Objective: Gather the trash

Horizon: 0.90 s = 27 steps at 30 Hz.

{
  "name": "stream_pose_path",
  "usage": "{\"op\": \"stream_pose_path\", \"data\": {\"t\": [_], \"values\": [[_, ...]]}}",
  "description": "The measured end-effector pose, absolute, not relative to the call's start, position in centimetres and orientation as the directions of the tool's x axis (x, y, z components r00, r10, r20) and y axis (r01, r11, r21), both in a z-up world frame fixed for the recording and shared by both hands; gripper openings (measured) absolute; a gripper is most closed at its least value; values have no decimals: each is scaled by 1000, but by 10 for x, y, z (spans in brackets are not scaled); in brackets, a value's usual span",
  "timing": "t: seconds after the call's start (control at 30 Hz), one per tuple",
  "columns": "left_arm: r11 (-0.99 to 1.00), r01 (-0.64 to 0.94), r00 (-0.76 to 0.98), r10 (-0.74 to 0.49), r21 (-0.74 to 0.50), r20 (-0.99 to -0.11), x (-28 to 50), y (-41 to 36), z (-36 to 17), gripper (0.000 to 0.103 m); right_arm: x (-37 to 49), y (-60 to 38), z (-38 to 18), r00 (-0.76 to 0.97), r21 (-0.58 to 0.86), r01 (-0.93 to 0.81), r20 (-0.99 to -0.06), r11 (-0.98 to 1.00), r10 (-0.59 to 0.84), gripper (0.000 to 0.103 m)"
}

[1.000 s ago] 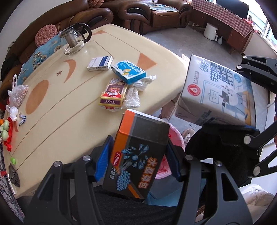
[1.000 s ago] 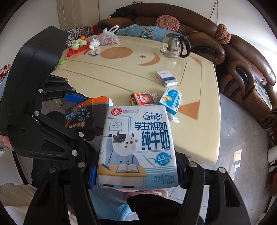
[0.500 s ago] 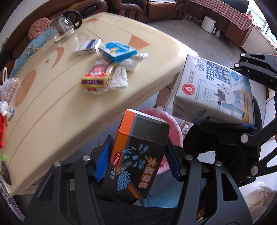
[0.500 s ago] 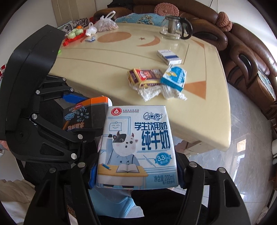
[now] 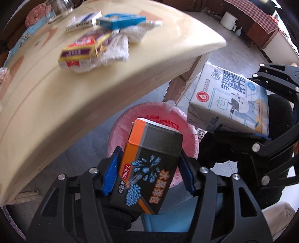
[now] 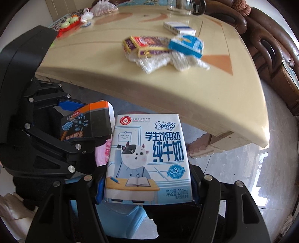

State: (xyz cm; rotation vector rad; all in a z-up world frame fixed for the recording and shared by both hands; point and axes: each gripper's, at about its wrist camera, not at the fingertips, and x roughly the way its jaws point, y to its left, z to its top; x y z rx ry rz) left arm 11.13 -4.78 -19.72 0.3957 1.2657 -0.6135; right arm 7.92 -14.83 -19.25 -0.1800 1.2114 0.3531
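Observation:
My left gripper [image 5: 149,172] is shut on a black and orange box [image 5: 149,168] and holds it over a bin lined with a pink bag [image 5: 186,123] that stands on the floor below the table's edge. My right gripper [image 6: 147,187] is shut on a white and blue milk carton [image 6: 147,158], held just right of the bin; the carton also shows in the left wrist view [image 5: 228,101]. On the cream table [image 6: 186,89] lie a yellow and red box [image 6: 145,44], a blue box [image 6: 186,44], a white and blue pack [image 6: 178,28] and crumpled white wrappers [image 6: 158,61].
A glass teapot [image 6: 184,7] stands at the table's far side. Toys and a plastic bag [image 6: 101,7] lie at the far left end. Brown sofas [image 6: 271,46] line the wall. A blue stool [image 6: 121,218] is below my grippers. The floor is grey tile.
Both grippers have dropped below the table's edge with their boxes. The pink-lined bin has come into full view under the black and orange box.

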Motion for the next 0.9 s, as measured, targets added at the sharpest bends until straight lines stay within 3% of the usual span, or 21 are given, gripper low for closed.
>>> {"op": "stream_pose_path", "data": {"t": [0.9], "values": [[896,352,-30,-277,-270,-960,151,-26,-336,58,135,-140,-346,107,72,-321,-988,944,112,65]]}}
